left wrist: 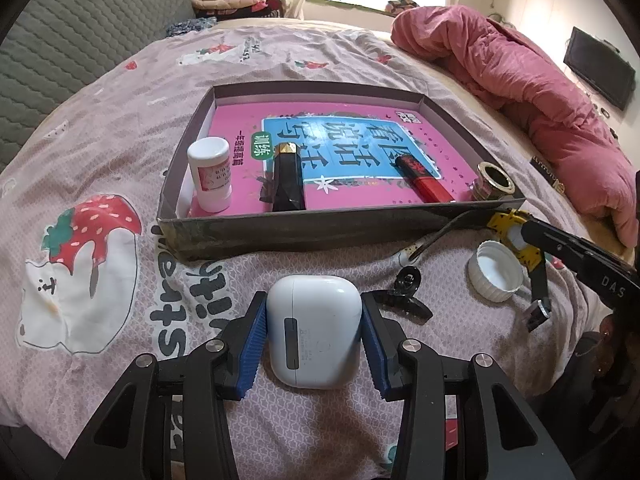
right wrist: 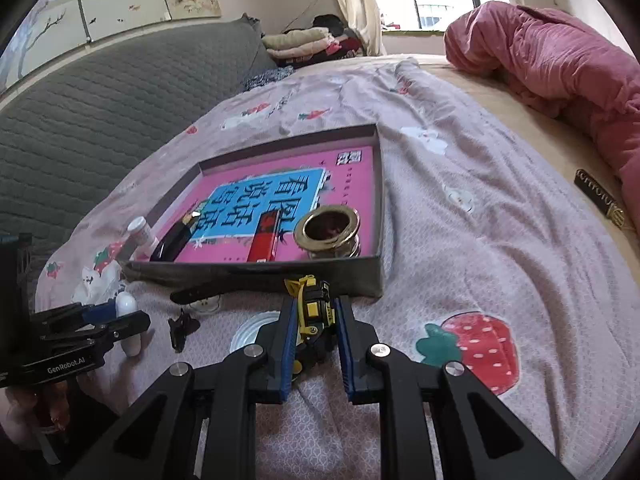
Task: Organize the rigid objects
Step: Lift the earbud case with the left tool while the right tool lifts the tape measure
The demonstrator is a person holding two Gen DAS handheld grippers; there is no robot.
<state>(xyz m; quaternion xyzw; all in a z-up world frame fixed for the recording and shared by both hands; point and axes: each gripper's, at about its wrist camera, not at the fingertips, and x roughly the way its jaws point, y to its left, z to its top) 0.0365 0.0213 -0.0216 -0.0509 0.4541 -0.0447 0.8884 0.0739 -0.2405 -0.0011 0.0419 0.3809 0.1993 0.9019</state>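
Note:
A shallow dark tray (left wrist: 304,228) (right wrist: 256,272) lies on the bed with a pink book in it. On the book stand a white bottle (left wrist: 211,174), a black case (left wrist: 287,178), a red tube (left wrist: 424,178) and a brass ring (left wrist: 495,178) (right wrist: 328,232). My left gripper (left wrist: 314,332) is shut on a white earbud case (left wrist: 314,330), low over the sheet in front of the tray. My right gripper (right wrist: 316,320) is shut on a yellow and black toy (right wrist: 314,310) (left wrist: 516,236) at the tray's near right corner.
A white cap (left wrist: 496,270), a black clip (left wrist: 406,300) and a dark strap (right wrist: 200,294) lie on the sheet in front of the tray. A pink quilt (left wrist: 520,80) is heaped at the right. A grey quilted headboard (right wrist: 100,112) is at the left.

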